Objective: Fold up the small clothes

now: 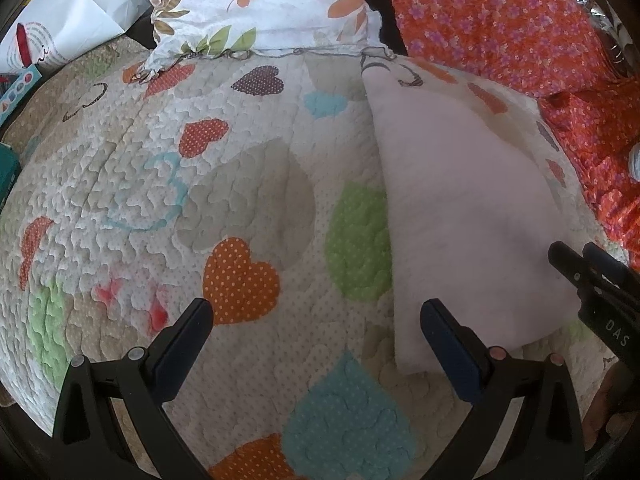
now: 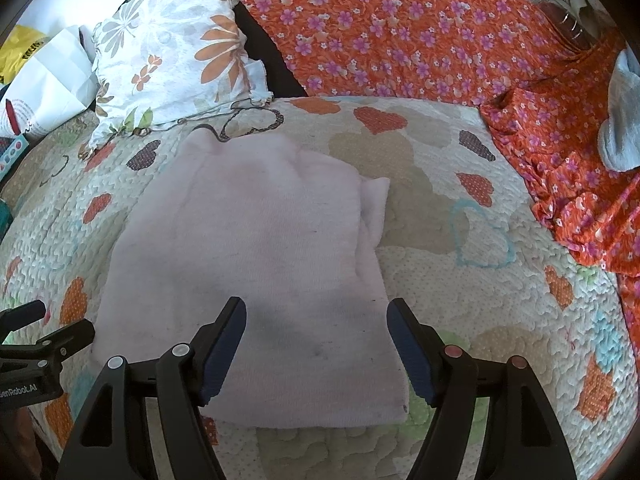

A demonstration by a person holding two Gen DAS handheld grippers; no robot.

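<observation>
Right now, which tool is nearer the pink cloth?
Right. The right tool hangs open directly over the pink cloth; the left tool hangs open over the quilt beside it.

A grey-white cloth [image 2: 622, 128] at three o'clock was cut off by the frame edge. The printed white bag [image 1: 60, 28] at ten o'clock ran out of view, its lettering unreadable.

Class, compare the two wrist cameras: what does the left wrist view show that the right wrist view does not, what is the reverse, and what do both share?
Only the left wrist view shows the large green heart patch beside the cloth's edge, and the left gripper open over bare quilt. Only the right wrist view shows the pale pink garment's full folded shape, a flap sticking out at one side, with the right gripper open above it, and a grey cloth. Both show the heart quilt, floral pillow and orange flowered sheet.
</observation>
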